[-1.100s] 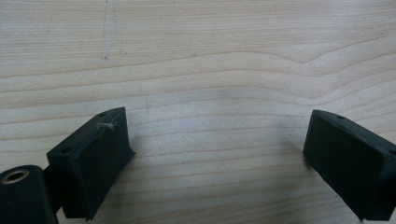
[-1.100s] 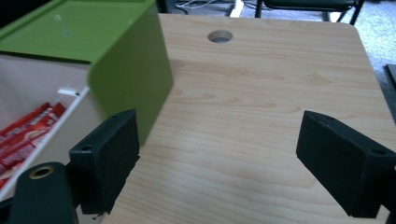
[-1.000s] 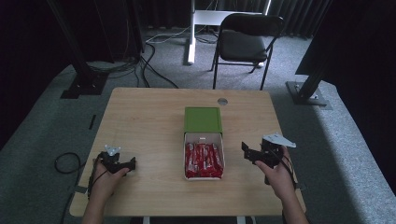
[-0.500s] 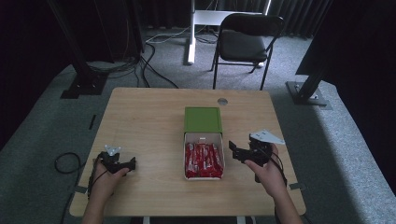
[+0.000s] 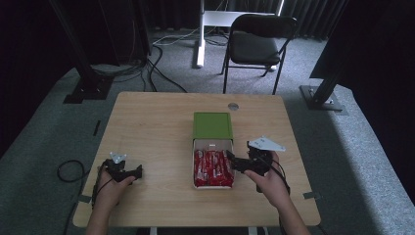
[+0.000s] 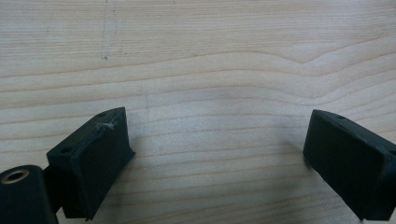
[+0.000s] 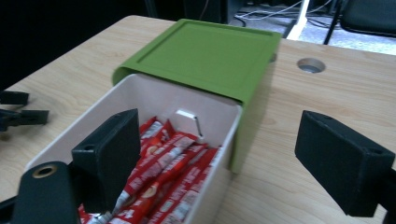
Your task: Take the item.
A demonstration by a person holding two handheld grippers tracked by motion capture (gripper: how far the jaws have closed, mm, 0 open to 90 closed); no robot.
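Our right hand-held gripper (image 5: 234,162) has travelled inward from the desk's right edge over the past second and now sits at the right rim of the white tray (image 5: 214,144), its jaws spread wide and holding nothing. In the right gripper view we see one jaw over the tray's contents and the other outside over bare wood, so the gripper (image 7: 210,163) straddles the tray's right wall. Our left hand-held gripper (image 5: 139,171) has not moved; it rests near the front left of the desk (image 5: 147,122), jaws likewise parted and empty, and in the left gripper view we see plain wood grain between them (image 6: 219,158).

At the desk's centre the tray stands pulled partway out of its green sleeve (image 5: 212,125), which lies just behind it and covers its far end. The tray is packed with red snack wrappers (image 5: 212,168) lying lengthwise side by side; in the right gripper view their red-and-white printing (image 7: 173,177) shows, though we cannot read it. A small white tab (image 7: 187,120) stands at the tray's inner back wall.

A round cable hole (image 5: 233,106) sits in the desk beyond the sleeve. Behind the desk stands a black folding chair (image 5: 259,46) on grey carpet.
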